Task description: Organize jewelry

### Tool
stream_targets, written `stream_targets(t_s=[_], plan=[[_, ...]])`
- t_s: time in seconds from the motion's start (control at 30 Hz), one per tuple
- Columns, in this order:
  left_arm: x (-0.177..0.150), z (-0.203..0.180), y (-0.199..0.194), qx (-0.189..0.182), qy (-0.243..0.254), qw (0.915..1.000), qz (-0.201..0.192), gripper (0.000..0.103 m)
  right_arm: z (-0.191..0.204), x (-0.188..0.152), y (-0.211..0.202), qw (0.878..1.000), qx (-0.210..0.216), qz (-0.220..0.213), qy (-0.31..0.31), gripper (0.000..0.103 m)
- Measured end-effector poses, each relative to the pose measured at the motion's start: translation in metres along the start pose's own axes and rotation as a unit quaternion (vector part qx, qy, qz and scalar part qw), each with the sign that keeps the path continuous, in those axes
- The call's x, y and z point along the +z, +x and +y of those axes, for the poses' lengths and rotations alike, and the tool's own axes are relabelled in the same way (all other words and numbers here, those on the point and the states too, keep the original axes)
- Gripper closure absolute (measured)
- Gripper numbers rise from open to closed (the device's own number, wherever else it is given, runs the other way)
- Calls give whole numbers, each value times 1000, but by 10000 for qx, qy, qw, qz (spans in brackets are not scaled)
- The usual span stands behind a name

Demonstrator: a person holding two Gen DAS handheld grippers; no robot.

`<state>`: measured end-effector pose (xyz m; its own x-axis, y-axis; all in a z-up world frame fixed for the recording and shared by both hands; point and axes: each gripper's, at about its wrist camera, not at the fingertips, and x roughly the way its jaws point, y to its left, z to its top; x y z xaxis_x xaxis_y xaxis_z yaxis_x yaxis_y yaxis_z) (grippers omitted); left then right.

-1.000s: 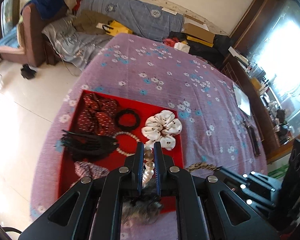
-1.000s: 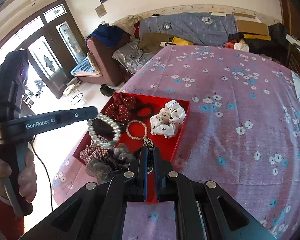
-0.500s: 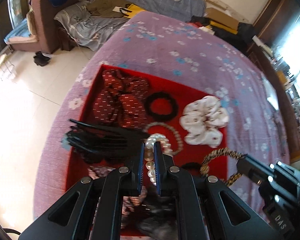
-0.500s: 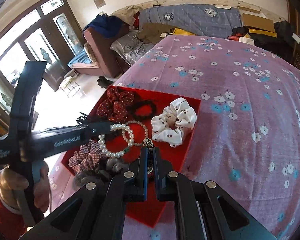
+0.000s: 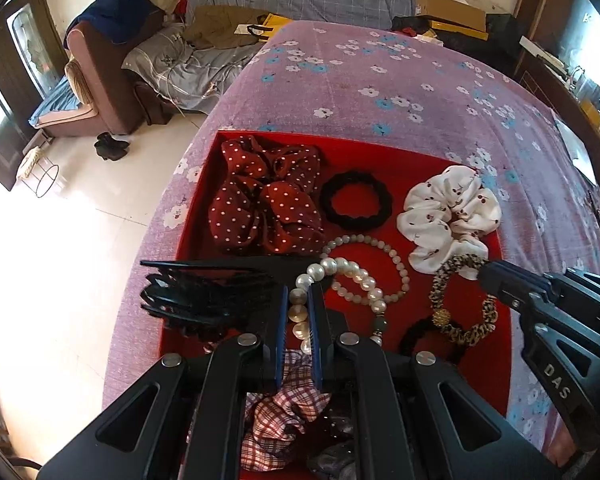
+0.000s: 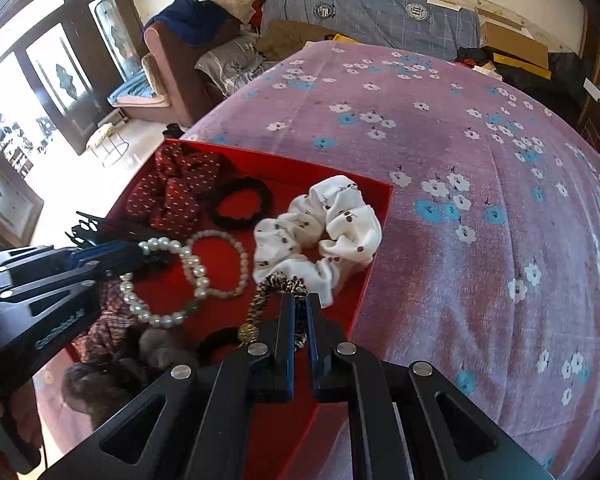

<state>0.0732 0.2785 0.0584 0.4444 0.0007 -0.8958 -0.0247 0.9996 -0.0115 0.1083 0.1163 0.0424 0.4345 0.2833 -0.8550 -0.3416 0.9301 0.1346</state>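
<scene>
Most pieces already lie in the red tray [image 5: 196, 216] on the bed [image 6: 460, 160]: spotted scrunchie [image 5: 264, 208], black tie [image 5: 356, 200], white scrunchie [image 5: 448, 212], bead bracelet [image 5: 396, 256] and claw clip [image 5: 196, 300]. Two are yet to be set down, I judge. The left tongs [image 5: 299, 296] are closed on the pearl bracelet [image 5: 356, 276], low over the tray. The right tongs [image 6: 298, 308] pinch the leopard tie [image 6: 284, 284] beside the white scrunchie.

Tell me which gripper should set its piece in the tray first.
Left, probably. The left gripper is shut on the pearl bracelet, which already drapes onto the red tray floor. The right gripper grips the leopard hair tie against the white scrunchie.
</scene>
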Motion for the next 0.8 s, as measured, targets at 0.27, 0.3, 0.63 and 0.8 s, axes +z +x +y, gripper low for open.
stream_targets(t_s=[0.27, 0.3, 0.63, 0.8], plan=[[2, 2, -18, -88, -192, 9997, -148, 72, 4, -1, -2, 9999, 32, -27, -96, 92], [3, 3, -23, -99, -228, 9995, -217, 65, 4, -1, -3, 9999, 48, -39, -94, 85], [-1, 7, -65, 158, -412, 9968, -662, 53, 4, -4, -28, 9994, 142, -302, -19, 64], [-11, 11, -86, 542, -470, 9925, -989, 41, 1, -13, -41, 9993, 141, -345, 32, 62]])
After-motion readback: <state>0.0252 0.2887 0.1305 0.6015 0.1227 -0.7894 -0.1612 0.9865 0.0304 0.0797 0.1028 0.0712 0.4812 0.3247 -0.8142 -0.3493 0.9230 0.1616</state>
